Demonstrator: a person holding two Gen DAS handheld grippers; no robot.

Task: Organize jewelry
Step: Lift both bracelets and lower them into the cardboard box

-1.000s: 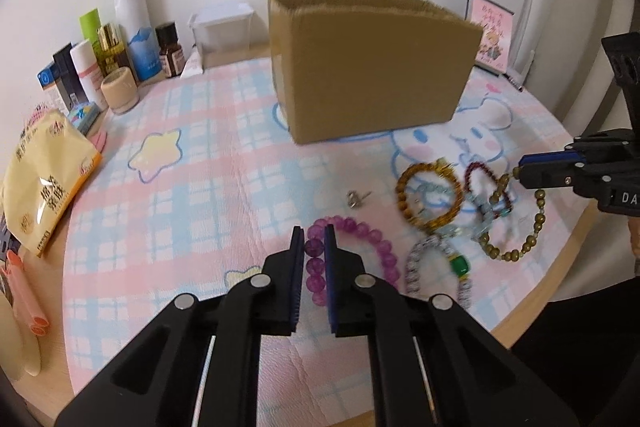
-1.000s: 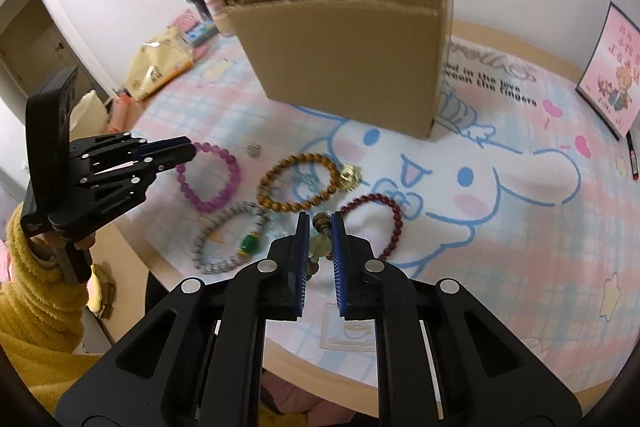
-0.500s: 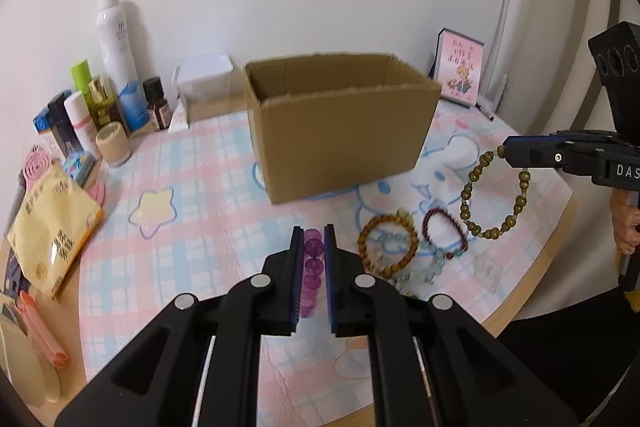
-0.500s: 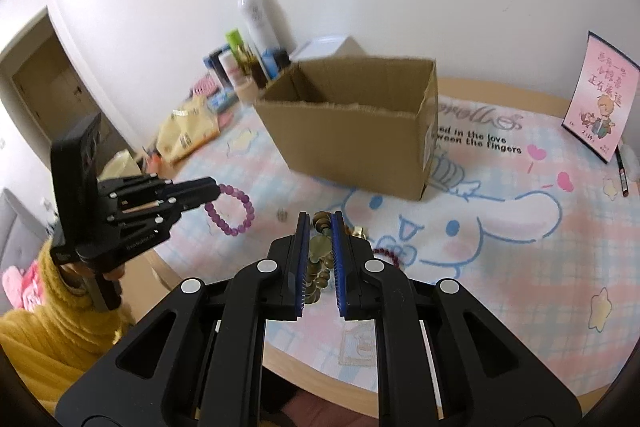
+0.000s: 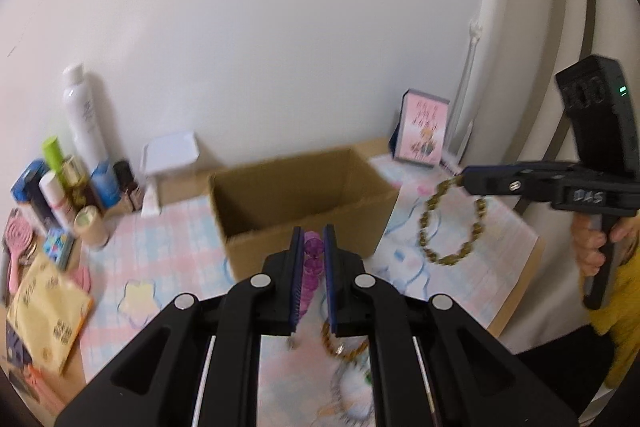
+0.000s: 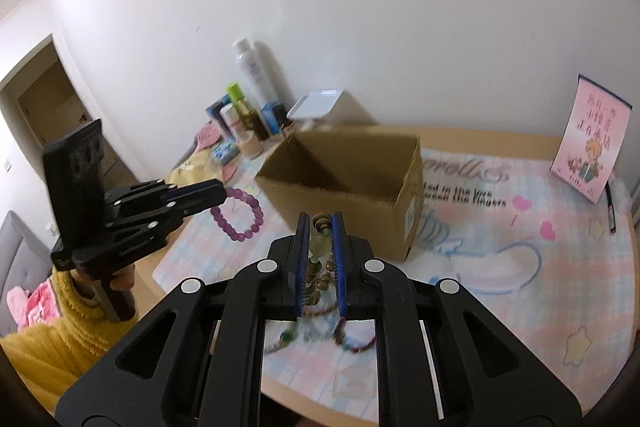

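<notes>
Nearest the left wrist camera, the left claw (image 5: 311, 247) is closed on a purple bead bracelet (image 6: 238, 214) that hangs clear of the bench (image 6: 520, 239). The right claw (image 6: 320, 239) is clamped on a brown bead bracelet (image 5: 448, 223), also dangling in the air. Below them more bracelets (image 6: 320, 339) lie on the pastel mat, and beyond both claws stands the open cardboard box (image 6: 352, 183).

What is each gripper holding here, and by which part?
The left gripper pinches the purple round-bead bracelet by a few beads of its loop; the right gripper likewise pinches the brown wooden-bead bracelet. Both loops hang clear of the table.
</notes>
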